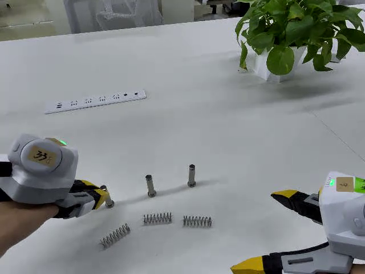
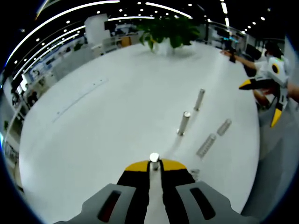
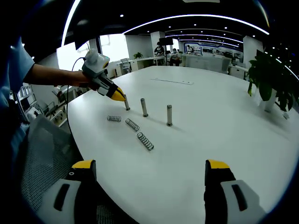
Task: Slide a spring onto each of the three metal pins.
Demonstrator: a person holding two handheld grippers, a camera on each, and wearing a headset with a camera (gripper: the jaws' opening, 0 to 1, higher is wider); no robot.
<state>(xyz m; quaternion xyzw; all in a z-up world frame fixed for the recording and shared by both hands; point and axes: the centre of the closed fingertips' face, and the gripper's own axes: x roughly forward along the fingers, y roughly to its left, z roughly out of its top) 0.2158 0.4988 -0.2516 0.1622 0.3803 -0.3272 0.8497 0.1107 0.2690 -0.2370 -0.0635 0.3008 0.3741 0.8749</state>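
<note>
An open-plan office: long white table (image 1: 228, 131), potted plant (image 1: 291, 34), power strip (image 1: 96, 101), ceiling light strips (image 3: 187, 17).

Three pins (image 1: 150, 186) upright in a row on the table (image 1: 228, 125), three springs (image 1: 157, 218) lying just before them, my left gripper (image 1: 102, 197) closed around the leftmost pin (image 1: 107, 198), power strip (image 1: 95, 101) behind, plant (image 1: 291, 34) far right.

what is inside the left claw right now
One upright metal pin: the left claw is shut on it. In the left gripper view its round top shows between the claw's yellow ends, and the claw covers most of its shaft.
</note>
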